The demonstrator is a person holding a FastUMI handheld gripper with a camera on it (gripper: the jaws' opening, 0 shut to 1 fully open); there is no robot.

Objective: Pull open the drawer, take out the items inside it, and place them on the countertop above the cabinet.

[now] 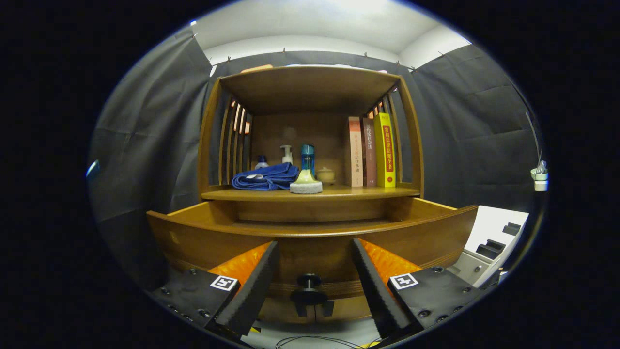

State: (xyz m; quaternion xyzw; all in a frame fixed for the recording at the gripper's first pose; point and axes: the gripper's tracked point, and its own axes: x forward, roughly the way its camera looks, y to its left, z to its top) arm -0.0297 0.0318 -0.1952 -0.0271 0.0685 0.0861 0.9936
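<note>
A wooden cabinet stands ahead, and its drawer [203, 237] is pulled out toward me. The drawer's inside is hidden below its front panel. A dark knob [309, 281] on the drawer front sits between my fingers, near their base. My gripper [315, 245] is open, with its tips against the drawer front and nothing gripped. On the countertop [368, 192] above the drawer lie a folded blue cloth [266, 177] and a blue-and-green scrubbing brush [306, 174] on a white pad.
Behind the cloth on the countertop stand a pump bottle [286, 154] and a small jar [325, 174]. Three upright books [372, 152] fill its right end. A shelf roof [310, 85] closes the space above. A white block [494, 237] sits low on the right.
</note>
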